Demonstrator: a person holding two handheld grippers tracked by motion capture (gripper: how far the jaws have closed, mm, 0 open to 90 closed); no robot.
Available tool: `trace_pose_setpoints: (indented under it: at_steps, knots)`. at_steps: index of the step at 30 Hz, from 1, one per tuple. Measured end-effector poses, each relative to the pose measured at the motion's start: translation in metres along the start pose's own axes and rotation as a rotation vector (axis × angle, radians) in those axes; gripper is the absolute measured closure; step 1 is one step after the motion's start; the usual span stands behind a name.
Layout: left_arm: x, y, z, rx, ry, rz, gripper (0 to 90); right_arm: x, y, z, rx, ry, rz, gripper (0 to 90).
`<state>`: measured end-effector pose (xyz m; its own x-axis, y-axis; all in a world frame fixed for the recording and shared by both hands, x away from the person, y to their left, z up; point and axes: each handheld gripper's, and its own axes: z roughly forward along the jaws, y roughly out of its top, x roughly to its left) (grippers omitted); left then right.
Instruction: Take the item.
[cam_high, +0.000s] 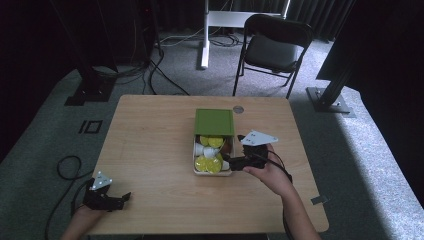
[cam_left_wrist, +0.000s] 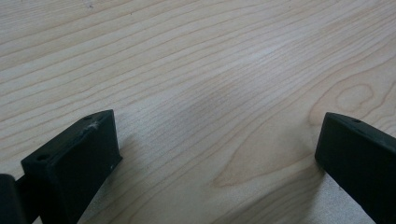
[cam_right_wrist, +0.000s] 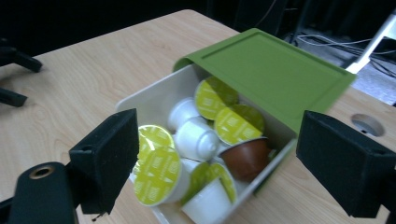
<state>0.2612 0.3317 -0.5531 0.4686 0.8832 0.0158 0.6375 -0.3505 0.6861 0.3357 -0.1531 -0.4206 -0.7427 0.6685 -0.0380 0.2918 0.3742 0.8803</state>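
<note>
The white box (cam_high: 196, 150) of coffee capsules (cam_right_wrist: 158, 170) sits right of centre on the wooden table (cam_high: 150, 150), its green lid (cam_high: 214, 122) slid back toward 12 o'clock and covering only the far half. The right gripper (cam_high: 234, 164) is held at the box's 3 o'clock edge, jaws spread wide and empty. Capsules lie jumbled: yellow-green foil tops, white bodies, one brown capsule (cam_right_wrist: 246, 157). The left gripper (cam_high: 121, 199) rests at the table's 7 o'clock corner, jaws apart, nothing between them. Judged step: approach for picking a capsule, or for moving the lid. Next move requires descending over one capsule and closing squarely.
</note>
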Motion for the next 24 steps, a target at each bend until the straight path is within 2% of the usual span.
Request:
trace_pose_setpoints:
  at_steps: [5,13,24]
  knots:
    - [0.0,0.0,0.0,0.0,0.0,0.0,0.5,0.008,-0.001,0.01,0.004,0.029,-0.004,13.6]
    - [0.0,0.0,0.0,0.0,0.0,0.0,0.5,0.022,-0.009,0.03,0.042,0.064,-0.021,13.9]
    - [0.0,0.0,0.0,0.0,0.0,-0.002,0.5,0.033,-0.024,0.048,0.081,0.066,-0.025,16.4]
